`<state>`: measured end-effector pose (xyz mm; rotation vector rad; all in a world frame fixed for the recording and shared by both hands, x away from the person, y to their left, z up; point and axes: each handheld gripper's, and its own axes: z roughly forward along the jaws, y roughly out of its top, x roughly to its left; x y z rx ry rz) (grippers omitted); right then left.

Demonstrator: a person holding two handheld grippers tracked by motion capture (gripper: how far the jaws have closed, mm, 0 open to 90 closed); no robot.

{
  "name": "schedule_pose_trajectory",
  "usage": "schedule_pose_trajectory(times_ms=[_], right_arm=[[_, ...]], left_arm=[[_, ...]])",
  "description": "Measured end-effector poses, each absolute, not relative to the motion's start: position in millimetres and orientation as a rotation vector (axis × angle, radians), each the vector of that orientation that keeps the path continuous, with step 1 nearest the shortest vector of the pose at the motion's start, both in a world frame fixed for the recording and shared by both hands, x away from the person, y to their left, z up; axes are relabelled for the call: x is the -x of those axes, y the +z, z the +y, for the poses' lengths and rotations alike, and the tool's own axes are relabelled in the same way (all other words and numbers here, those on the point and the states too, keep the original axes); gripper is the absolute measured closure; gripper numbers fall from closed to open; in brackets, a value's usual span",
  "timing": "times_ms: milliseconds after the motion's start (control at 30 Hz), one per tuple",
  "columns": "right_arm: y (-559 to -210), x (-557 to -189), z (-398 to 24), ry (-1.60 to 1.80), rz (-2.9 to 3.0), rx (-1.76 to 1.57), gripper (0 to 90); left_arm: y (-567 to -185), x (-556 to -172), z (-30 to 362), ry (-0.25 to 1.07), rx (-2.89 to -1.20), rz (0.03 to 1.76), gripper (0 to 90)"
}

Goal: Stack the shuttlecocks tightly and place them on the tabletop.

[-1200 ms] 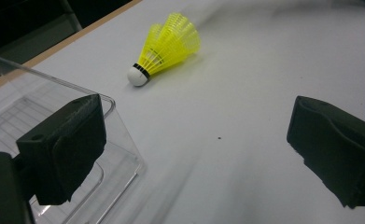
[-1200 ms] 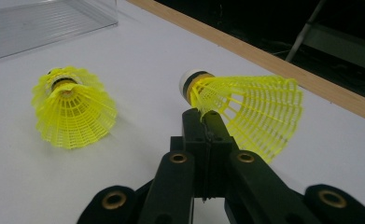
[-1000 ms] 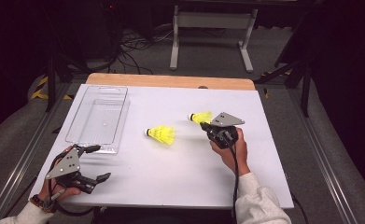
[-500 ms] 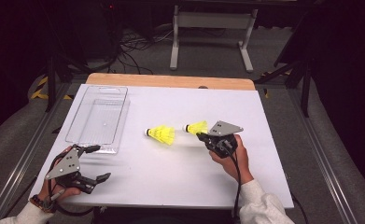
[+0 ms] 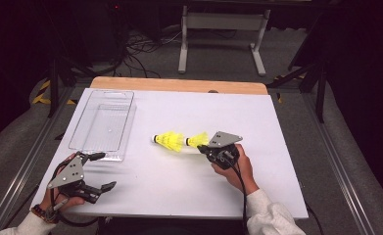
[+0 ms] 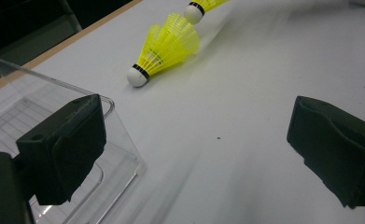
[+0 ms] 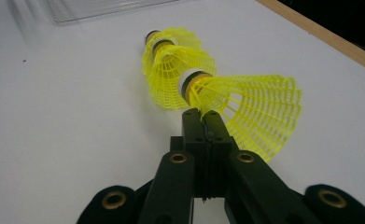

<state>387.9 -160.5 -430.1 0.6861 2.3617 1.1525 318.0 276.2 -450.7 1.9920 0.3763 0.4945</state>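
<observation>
Two yellow shuttlecocks are on the white table (image 5: 179,196). One shuttlecock (image 5: 168,140) (image 6: 164,49) (image 7: 168,60) lies on its side, cork toward the clear tray. My right gripper (image 5: 206,146) (image 7: 201,116) is shut on the skirt edge of the second shuttlecock (image 5: 198,141) (image 7: 250,109) (image 6: 203,7). It holds that one low over the table, its cork at the open skirt of the lying one. My left gripper (image 5: 102,171) (image 6: 199,140) rests open near the front left edge, nothing between its pads (image 6: 63,144).
A clear plastic tray (image 5: 101,127) (image 6: 26,107) stands empty at the left, just beyond my left gripper. A wooden strip (image 5: 179,84) borders the table's far edge. Cables and a metal stand lie on the floor behind.
My right gripper has carried its shuttlecock left and slightly down, bringing the cork up to the lying shuttlecock's skirt. The left hand has stayed put.
</observation>
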Motion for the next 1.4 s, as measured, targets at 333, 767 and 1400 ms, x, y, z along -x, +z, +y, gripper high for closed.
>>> schedule_pose_trajectory(times_ms=[333,767,1400], right_arm=[[-435.0,-392.7,-150.5,1.160,2.379,-0.668,90.0],[-443.2,-398.2,-135.0,1.147,2.404,-0.645,90.0],[-453.6,-411.0,-120.2,1.157,2.401,-0.647,90.0]], left_arm=[[-450.9,-318.0,275.7,0.494,-1.994,0.375,5.4],[-451.3,-318.2,275.4,0.491,-1.995,0.375,5.4],[-452.5,-319.3,274.2,0.486,-2.003,0.371,5.4]])
